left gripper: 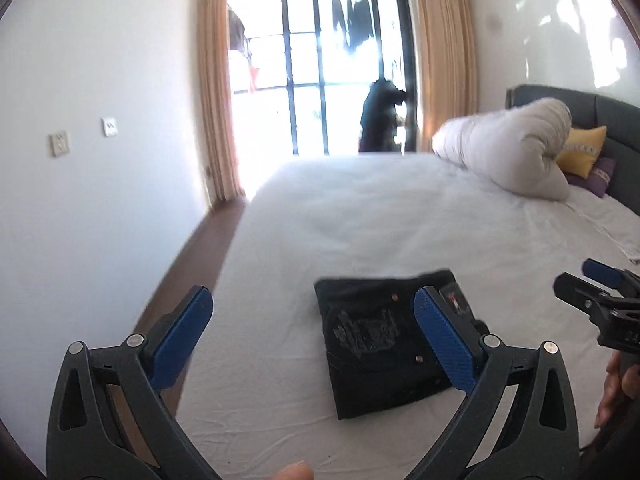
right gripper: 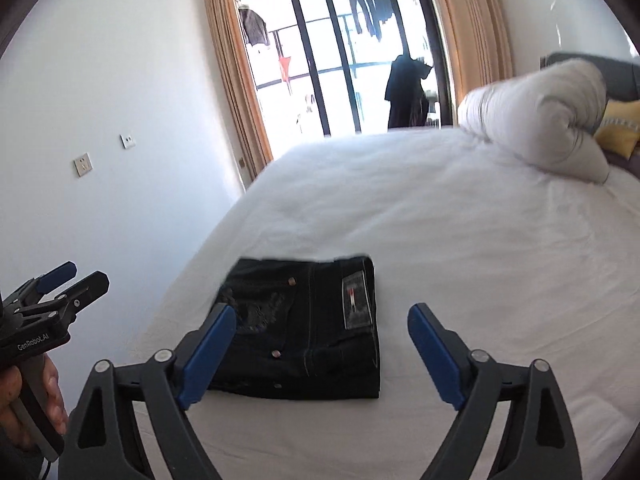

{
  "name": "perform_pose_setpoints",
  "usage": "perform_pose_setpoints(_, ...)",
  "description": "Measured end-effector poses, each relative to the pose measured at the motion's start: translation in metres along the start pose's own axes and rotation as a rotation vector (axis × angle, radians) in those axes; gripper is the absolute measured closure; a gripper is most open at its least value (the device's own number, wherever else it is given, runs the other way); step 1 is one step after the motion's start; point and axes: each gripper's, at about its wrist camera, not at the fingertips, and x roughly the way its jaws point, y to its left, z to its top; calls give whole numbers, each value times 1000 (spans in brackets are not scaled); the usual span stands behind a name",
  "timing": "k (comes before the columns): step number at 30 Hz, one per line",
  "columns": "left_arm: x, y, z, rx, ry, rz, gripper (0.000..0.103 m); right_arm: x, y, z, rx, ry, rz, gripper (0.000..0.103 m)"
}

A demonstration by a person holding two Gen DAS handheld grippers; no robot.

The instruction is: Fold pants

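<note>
Pants (right gripper: 304,324) folded into a compact dark rectangle, lying flat on the white bed (right gripper: 440,216).
Left claw (left gripper: 314,312) spread wide, nothing between the pads, held above the bundle; right claw (right gripper: 322,330) likewise wide and empty. Label patch on the waistband fully legible only in the right wrist view; partly hidden behind a blue pad (left gripper: 444,340) in the left wrist view. Purple cushion (left gripper: 600,176) beside the yellow cushion (left gripper: 580,148) seen from the left wrist only. Rolled white duvet (right gripper: 552,116) near the headboard, well apart from the pants.
</note>
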Motion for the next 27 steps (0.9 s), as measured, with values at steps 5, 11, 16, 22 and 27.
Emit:
perform_pose_setpoints(5, -59, 6, 22, -10, -47, -1, 0, -78, 31, 23, -72, -241, -25, 0)
perform_pose_setpoints(11, -76, 6, 24, -8, 107, -31, 0, -116, 50, 33, -81, -221, -106, 0)
perform_pose_setpoints(16, -59, 6, -3, -54, 283, -45, 0, -120, 64, 26, -106, -91, -153, 0)
perform_pose_setpoints(22, -30, 4, -38, -85, 447, -92, 0, -93, 49, 2, 26, 131, -173, 0)
perform_pose_setpoints(27, -16, 7, -52, -104, 510, -103, 0, -75, 48, -20, 50, 231, -185, 0)
